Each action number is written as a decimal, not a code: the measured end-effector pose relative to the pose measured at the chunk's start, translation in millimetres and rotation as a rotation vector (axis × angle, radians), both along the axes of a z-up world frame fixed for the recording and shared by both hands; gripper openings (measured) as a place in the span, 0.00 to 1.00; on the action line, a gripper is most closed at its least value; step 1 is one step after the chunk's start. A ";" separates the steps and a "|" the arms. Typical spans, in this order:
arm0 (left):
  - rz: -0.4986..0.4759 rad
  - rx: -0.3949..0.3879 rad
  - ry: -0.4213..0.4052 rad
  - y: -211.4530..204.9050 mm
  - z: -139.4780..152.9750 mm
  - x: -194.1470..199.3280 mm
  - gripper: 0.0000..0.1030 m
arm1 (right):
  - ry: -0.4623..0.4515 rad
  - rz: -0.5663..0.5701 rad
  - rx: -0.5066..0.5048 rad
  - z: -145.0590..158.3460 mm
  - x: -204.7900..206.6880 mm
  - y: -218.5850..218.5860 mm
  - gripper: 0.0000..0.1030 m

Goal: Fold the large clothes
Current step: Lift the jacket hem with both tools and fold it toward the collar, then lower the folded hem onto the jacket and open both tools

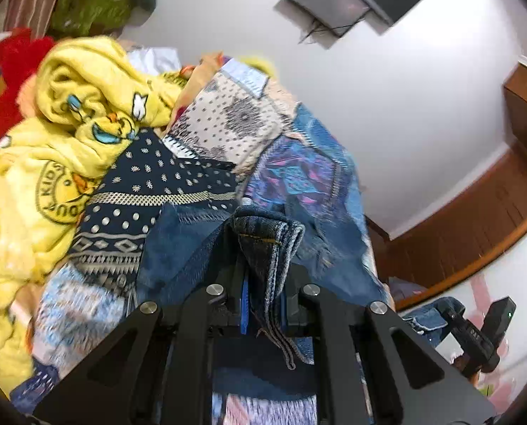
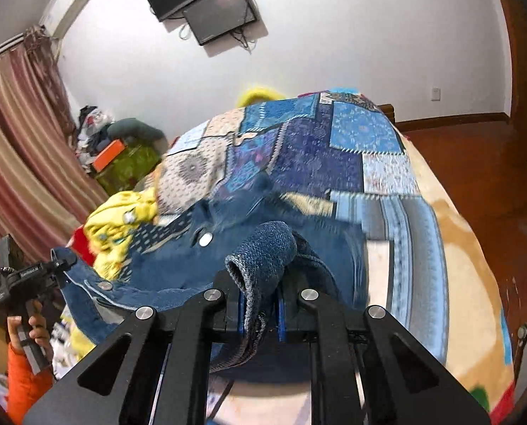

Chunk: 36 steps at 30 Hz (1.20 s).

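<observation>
Early stage: left tongs (image 1: 263, 304) and right tongs (image 2: 261, 304) each pinch a bunched edge of the denim jacket (image 2: 164, 283), held up between them over the patchwork bed (image 2: 387, 141), no fold visible yet, yellow clothes (image 1: 33, 163) heaped alongside unfolded.

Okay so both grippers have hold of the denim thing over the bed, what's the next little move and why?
Probably draw the two grippers apart to pull the denim garment taut. The left gripper and right gripper are each shut on a bunched edge, and the cloth between them hangs slack and rumpled over the patchwork quilt. It likely needs spreading flat before any fold.
</observation>
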State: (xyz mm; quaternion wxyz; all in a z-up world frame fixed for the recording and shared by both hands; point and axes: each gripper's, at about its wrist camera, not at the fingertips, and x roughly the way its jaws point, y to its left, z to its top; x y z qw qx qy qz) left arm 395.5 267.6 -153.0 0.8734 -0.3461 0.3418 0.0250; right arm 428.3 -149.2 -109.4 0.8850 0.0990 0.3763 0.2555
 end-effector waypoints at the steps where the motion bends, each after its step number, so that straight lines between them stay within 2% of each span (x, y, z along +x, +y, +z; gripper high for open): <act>1: 0.003 0.005 0.017 1.3 -6.1 10.0 0.11 | 0.001 -0.004 -0.010 -3.7 8.4 1.9 0.11; 4: 0.006 0.058 0.100 6.1 -36.2 45.9 0.11 | 0.002 -0.022 -0.057 -27.8 39.7 15.2 0.11; 8: -0.019 0.143 0.212 5.0 -80.6 73.0 0.12 | 0.082 -0.025 -0.096 -70.9 74.9 23.5 0.11; 11: -0.060 0.232 0.284 -6.7 -108.9 84.2 0.13 | 0.142 0.009 -0.142 -93.5 87.9 24.2 0.18; 13: -0.084 0.309 0.307 -17.5 -117.5 87.7 0.15 | 0.157 0.037 -0.123 -96.8 87.2 18.2 0.23; 16: -0.110 0.391 0.328 -26.8 -113.1 88.3 0.15 | 0.174 0.066 -0.118 -86.5 85.7 11.1 0.26; 18: -0.134 0.412 0.349 -28.6 -105.5 87.5 0.15 | 0.166 0.085 -0.132 -74.5 79.1 7.1 0.30; 20: -0.150 0.439 0.362 -29.7 -93.3 82.3 0.17 | 0.141 0.070 -0.170 -63.7 70.4 4.4 0.46; 21: -0.158 0.452 0.364 -31.2 -86.4 79.4 0.18 | 0.105 0.042 -0.204 -56.8 63.7 2.1 0.67; 22: -0.168 0.460 0.365 -32.5 -79.1 75.8 0.23 | 0.054 0.018 -0.224 -49.7 57.0 -0.3 0.80; 24: -0.177 0.466 0.374 -36.7 -68.3 68.7 0.41 | -0.026 -0.017 -0.219 -35.6 44.5 -11.1 0.81; 25: -0.170 0.481 0.359 -39.2 -59.2 59.9 0.57 | -0.029 -0.027 -0.213 -30.0 40.6 -15.5 0.81; 26: -0.161 0.500 0.332 -42.0 -52.0 53.7 0.67 | -0.023 -0.028 -0.203 -25.2 37.2 -19.1 0.81; 28: -0.157 0.555 0.279 -50.7 -35.1 37.7 0.72 | -0.006 -0.021 -0.178 -19.4 30.4 -23.1 0.81; 31: -0.185 0.597 0.250 -65.3 -22.0 19.4 0.76 | 0.008 0.015 -0.179 -16.5 15.2 -19.1 0.81; 36: -0.296 0.614 0.246 -99.9 -31.8 -2.7 0.80 | 0.027 0.102 -0.214 -28.8 -12.8 1.9 0.81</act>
